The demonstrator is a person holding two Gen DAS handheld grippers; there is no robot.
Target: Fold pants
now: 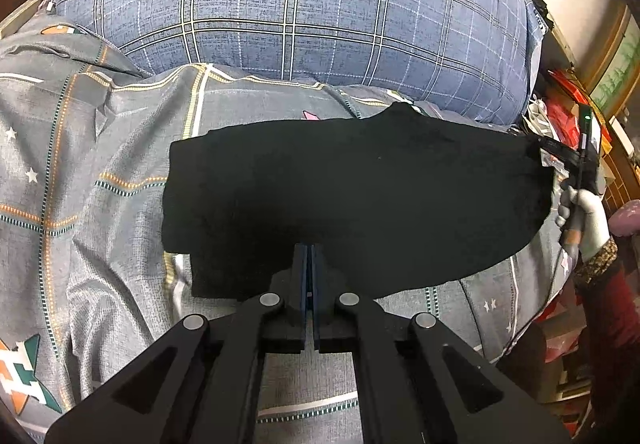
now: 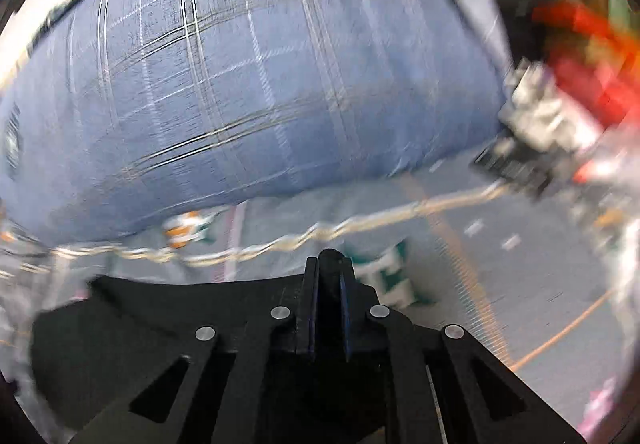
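Pants (image 1: 352, 200) held mid-fold, stretched dark across the patterned bedsheet (image 1: 100, 164) near the plaid pillow (image 1: 300, 4).
Left gripper (image 1: 310, 264) pinches the near edge; right gripper (image 2: 326, 276), blurred, seems clamped on the right end. Next: carry both edges together over the cloth, evenly.

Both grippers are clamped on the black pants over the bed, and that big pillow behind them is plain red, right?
Not red: the left wrist view shows the pillow is blue plaid. Left gripper and right gripper are indeed shut on the black pants.
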